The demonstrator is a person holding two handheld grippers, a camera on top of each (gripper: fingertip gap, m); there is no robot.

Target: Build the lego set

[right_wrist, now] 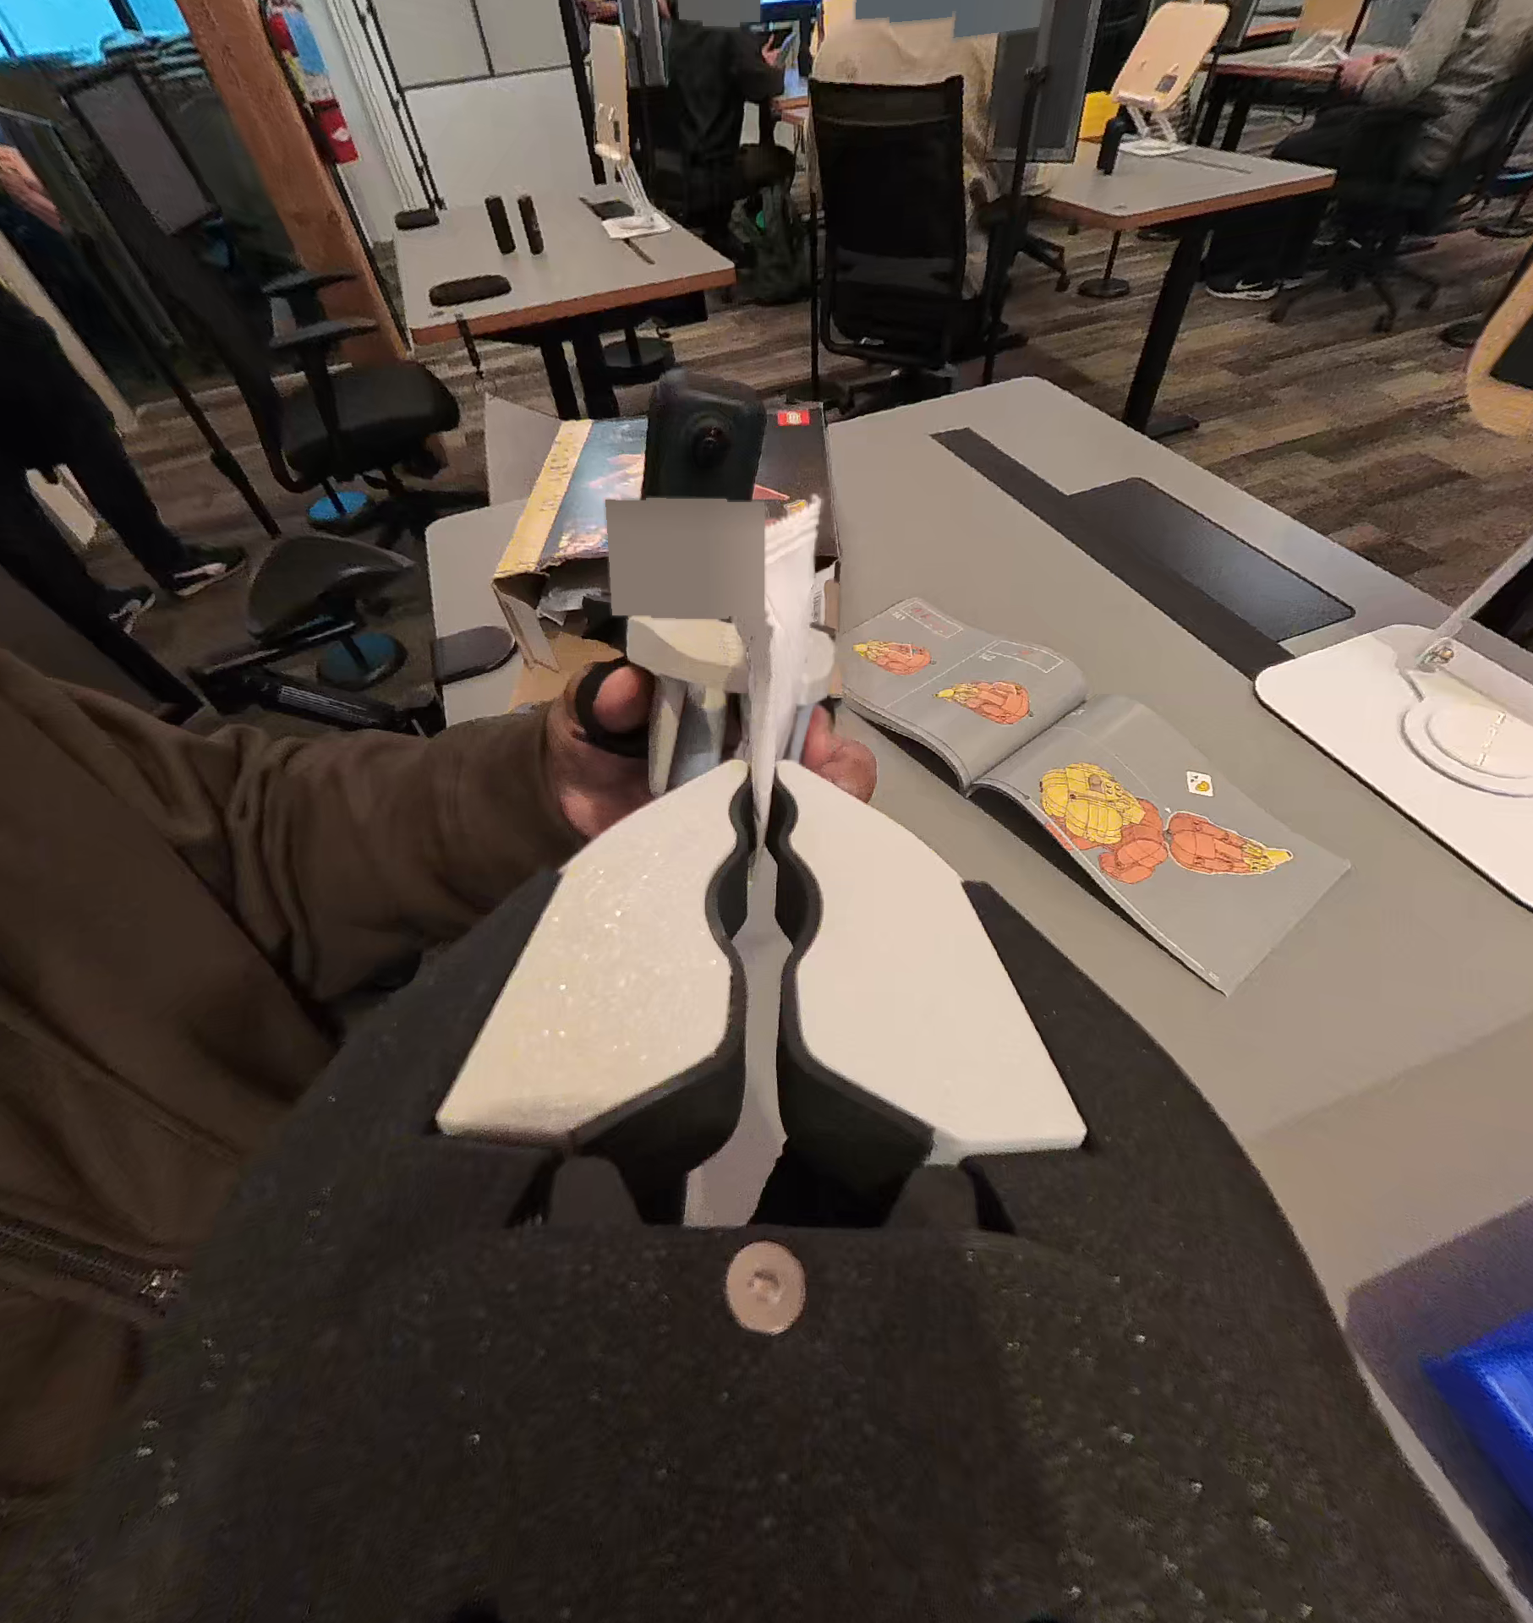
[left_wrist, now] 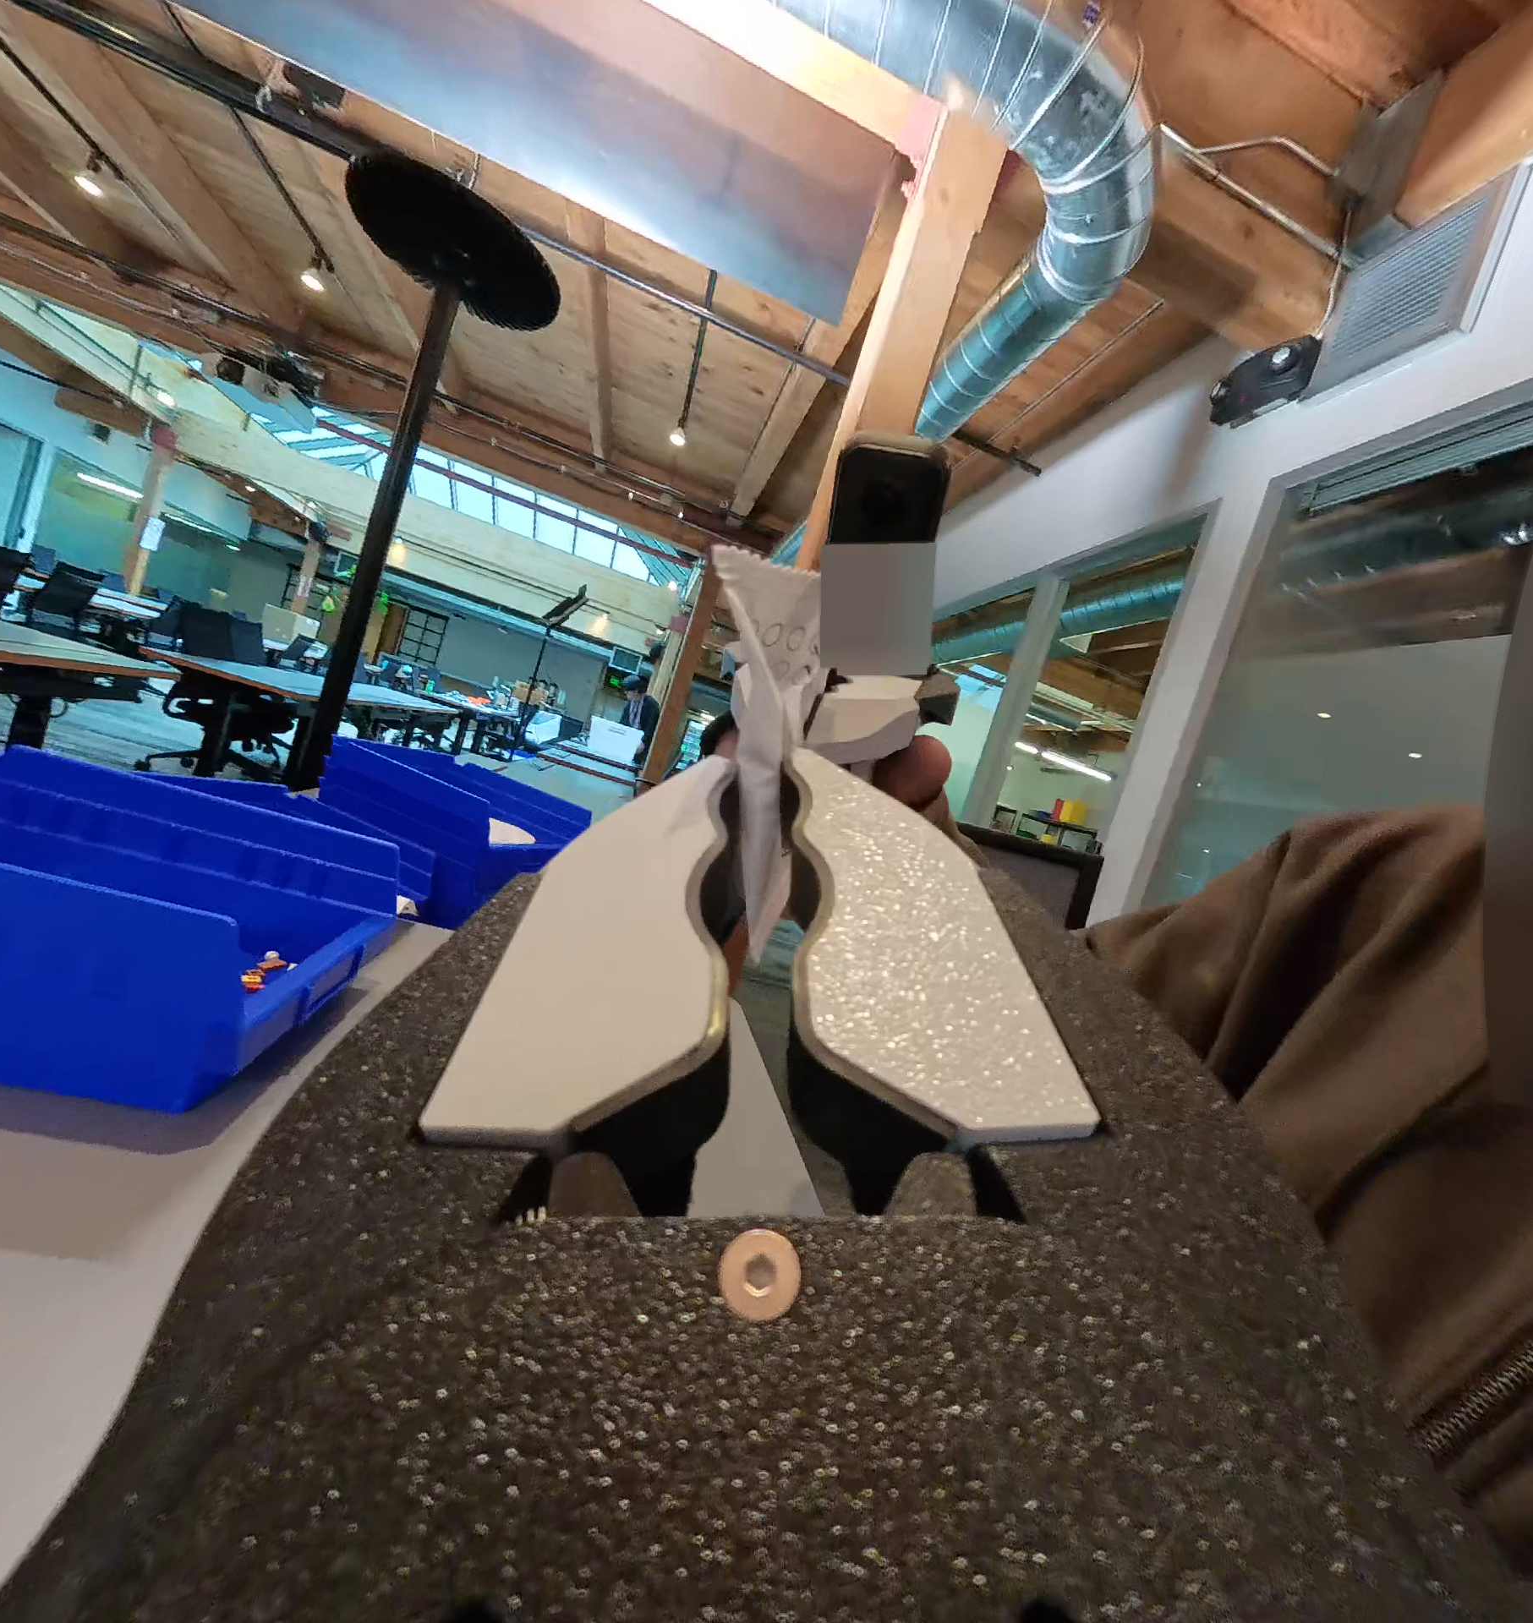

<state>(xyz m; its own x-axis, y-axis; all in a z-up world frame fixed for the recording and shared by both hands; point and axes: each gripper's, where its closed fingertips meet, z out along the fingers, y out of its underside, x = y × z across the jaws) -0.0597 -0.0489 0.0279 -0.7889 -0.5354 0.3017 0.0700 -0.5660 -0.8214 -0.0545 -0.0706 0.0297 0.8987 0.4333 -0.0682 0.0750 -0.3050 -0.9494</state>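
A white paper bag hangs in the air between my two grippers, which face each other. My right gripper is shut on the bag, with its tips pinching the bag's lower edge. My left gripper is slightly open. The bag passes between its fingers, and a thin dark gap shows at the pads. The left gripper also shows in the right wrist view, held by a hand, with its fingers apart around the bag. The right gripper shows farther off in the left wrist view.
An open instruction booklet and an opened set box lie on the grey table. A white stand base sits at the right. Blue bins stand at the left, one holding small pieces. A brown sleeve is close by. The grippers are tip to tip, or close to it.
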